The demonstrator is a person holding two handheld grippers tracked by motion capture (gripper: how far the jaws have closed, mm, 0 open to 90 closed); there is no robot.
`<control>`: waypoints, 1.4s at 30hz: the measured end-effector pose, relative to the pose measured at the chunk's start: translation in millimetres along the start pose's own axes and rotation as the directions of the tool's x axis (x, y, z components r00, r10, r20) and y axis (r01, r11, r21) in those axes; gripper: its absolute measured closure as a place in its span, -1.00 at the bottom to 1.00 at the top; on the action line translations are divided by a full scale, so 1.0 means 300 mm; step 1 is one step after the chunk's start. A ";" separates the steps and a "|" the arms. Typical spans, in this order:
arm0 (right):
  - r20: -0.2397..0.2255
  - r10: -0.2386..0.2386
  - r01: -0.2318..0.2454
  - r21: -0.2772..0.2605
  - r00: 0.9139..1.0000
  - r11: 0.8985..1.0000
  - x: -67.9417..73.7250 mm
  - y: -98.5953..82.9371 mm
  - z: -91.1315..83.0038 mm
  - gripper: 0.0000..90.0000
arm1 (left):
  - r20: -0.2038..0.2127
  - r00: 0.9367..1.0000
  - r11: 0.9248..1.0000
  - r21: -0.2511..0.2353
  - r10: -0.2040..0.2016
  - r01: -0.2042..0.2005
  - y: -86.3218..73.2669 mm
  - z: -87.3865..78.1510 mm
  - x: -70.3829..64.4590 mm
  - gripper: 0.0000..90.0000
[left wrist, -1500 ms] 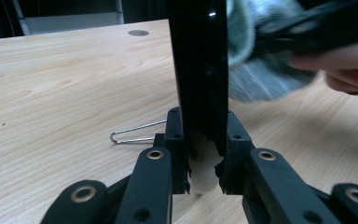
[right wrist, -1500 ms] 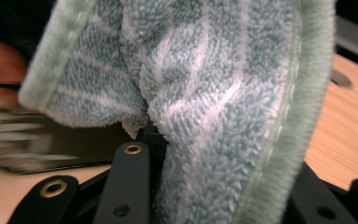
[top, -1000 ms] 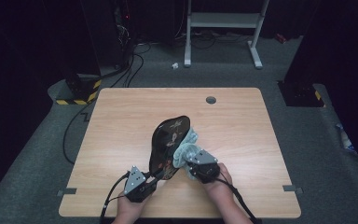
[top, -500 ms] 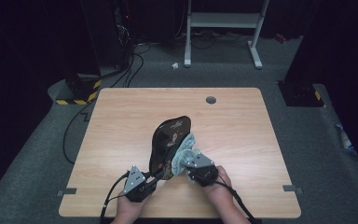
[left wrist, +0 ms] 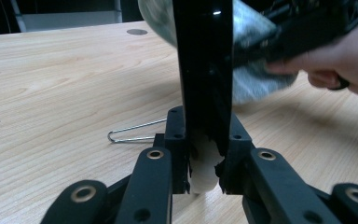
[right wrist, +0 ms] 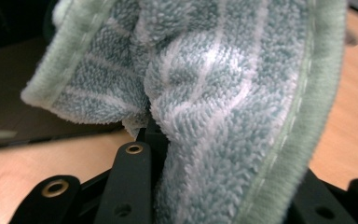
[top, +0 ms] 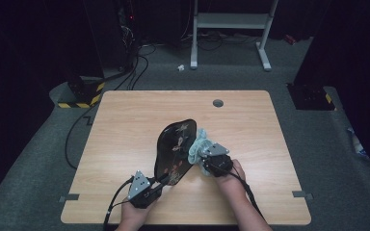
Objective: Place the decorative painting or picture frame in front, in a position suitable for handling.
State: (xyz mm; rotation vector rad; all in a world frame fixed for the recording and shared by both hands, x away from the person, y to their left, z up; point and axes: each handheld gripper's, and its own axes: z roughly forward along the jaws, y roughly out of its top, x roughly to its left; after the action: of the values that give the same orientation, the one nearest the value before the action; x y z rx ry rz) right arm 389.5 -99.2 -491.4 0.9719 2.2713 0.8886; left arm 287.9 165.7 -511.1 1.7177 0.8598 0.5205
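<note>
Bench (top: 125, 125): pale wood, a round cable hole (top: 218, 103) near its far edge.
Tray (top: 174, 151): black lacquer, leaf-shaped, a floral pattern on its face; tipped up on edge over the near middle of the bench, its low end in the left claw.
Towel (top: 198, 147): teal with pale stripes, bunched and pressed to the tray's right side; in the right gripper view (right wrist: 223, 107) it spills over the jaws.
Left claw (top: 160, 182): clenched on the tray's rim; the left gripper view (left wrist: 205, 158) shows both jaws tight against the black edge (left wrist: 204, 70).
Right claw (top: 204, 156): grasping the towel, held against the tray.
Wire clip (left wrist: 133, 131): thin metal, flat on the bench just beyond the left claw.
</note>
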 end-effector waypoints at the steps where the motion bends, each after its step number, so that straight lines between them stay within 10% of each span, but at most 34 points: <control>1: -0.002 -0.012 0.012 0.007 1.000 1.000 0.010 -0.008 0.004 0.48 | -0.001 1.000 1.000 -0.001 -0.003 0.003 0.000 0.001 -0.001 0.71; 17: -0.127 -0.126 0.128 0.001 0.984 0.992 0.215 -0.074 -0.045 0.47 | -0.003 1.000 1.000 0.003 -0.012 0.012 0.000 0.002 0.000 0.72; 28: 0.030 0.023 -0.023 0.011 0.999 1.000 -0.025 0.012 0.018 0.46 | -0.006 1.000 1.000 0.005 -0.008 0.008 0.001 0.003 0.001 0.71; 37: 0.024 0.015 -0.012 -0.121 1.000 0.993 -0.021 0.111 -0.082 0.46 | -0.006 1.000 1.000 0.004 -0.007 0.007 0.000 0.004 0.001 0.71; 42: 0.034 0.009 -0.006 -0.099 0.999 0.995 -0.027 0.104 -0.052 0.46 | -0.004 1.000 1.000 0.006 -0.005 0.005 0.001 0.004 0.002 0.70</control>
State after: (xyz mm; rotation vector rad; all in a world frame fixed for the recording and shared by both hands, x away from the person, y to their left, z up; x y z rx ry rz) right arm 397.8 -94.7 -456.7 0.9456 2.1744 0.9702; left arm 289.2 165.3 -511.3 1.7197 0.8691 0.5180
